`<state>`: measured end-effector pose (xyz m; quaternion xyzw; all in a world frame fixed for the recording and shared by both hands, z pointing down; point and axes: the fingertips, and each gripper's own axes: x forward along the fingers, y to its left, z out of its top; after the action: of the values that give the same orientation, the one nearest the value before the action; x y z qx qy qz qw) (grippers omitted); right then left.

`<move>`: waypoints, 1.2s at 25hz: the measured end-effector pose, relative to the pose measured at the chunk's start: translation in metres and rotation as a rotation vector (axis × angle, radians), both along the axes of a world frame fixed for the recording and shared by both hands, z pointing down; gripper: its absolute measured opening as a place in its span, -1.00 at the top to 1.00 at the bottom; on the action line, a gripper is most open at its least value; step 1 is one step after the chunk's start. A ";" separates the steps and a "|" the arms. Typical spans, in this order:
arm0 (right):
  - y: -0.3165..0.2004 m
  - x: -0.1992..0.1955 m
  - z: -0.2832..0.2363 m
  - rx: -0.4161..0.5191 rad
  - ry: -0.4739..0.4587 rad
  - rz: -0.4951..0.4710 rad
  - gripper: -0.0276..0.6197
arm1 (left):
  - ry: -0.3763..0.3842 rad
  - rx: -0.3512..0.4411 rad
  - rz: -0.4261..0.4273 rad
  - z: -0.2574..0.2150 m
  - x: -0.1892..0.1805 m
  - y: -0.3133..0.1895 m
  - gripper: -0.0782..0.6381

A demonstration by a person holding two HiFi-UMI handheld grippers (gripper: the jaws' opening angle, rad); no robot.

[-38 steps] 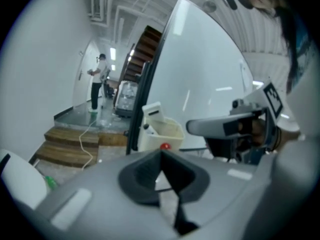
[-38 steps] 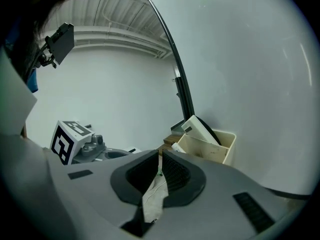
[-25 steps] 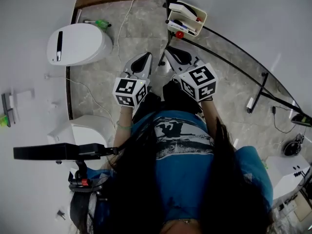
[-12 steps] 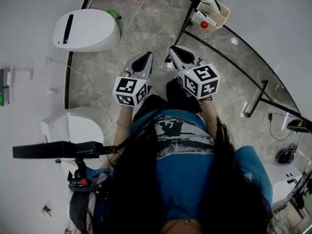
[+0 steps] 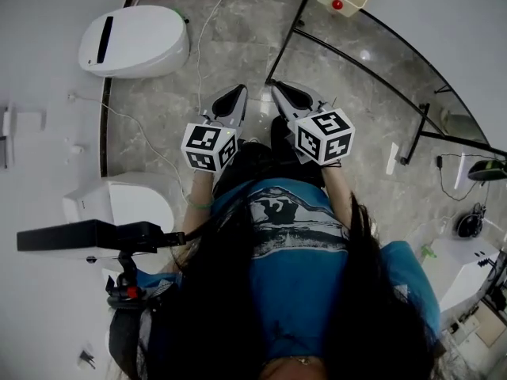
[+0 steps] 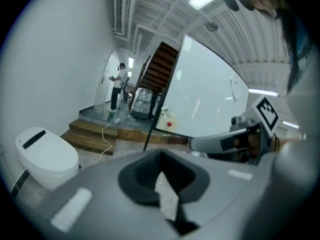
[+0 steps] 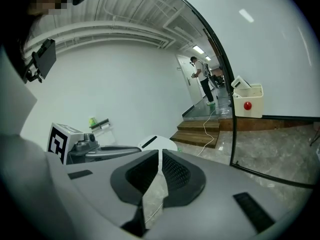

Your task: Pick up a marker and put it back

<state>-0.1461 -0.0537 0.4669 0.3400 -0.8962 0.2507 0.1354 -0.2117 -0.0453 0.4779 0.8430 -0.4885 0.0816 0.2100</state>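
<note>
Backs away from the tray (image 7: 254,96), now at the head view's top edge. Keeps left gripper (image 5: 231,95) and right gripper (image 5: 282,90) fully closed on nothing. Implies marker probably already returned.

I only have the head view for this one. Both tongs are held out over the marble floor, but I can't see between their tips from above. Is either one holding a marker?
Observer: No. The right gripper view shows the right tongs shut, tips together, with nothing between them.
Operator: And the left?
Observer: The left gripper view shows the left tongs shut and empty too.
Operator: Is anyone else in the room?
Observer: Yes. A person stands beyond the wooden steps, far from the tongs.
</note>
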 end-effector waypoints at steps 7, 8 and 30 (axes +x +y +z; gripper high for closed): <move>0.060 0.026 0.006 -0.023 0.031 0.074 0.82 | 0.044 0.000 0.094 0.001 0.031 0.046 0.78; 0.066 0.031 0.004 -0.020 0.030 0.083 0.82 | 0.046 0.003 0.103 -0.001 0.036 0.051 0.78; 0.209 0.150 0.000 -0.002 -0.017 0.073 0.82 | 0.011 0.028 0.081 -0.009 0.151 0.190 0.78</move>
<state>0.0042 0.1552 0.4667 0.3701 -0.8842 0.2591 0.1187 -0.0602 0.1443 0.4694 0.8654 -0.4538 0.0785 0.1976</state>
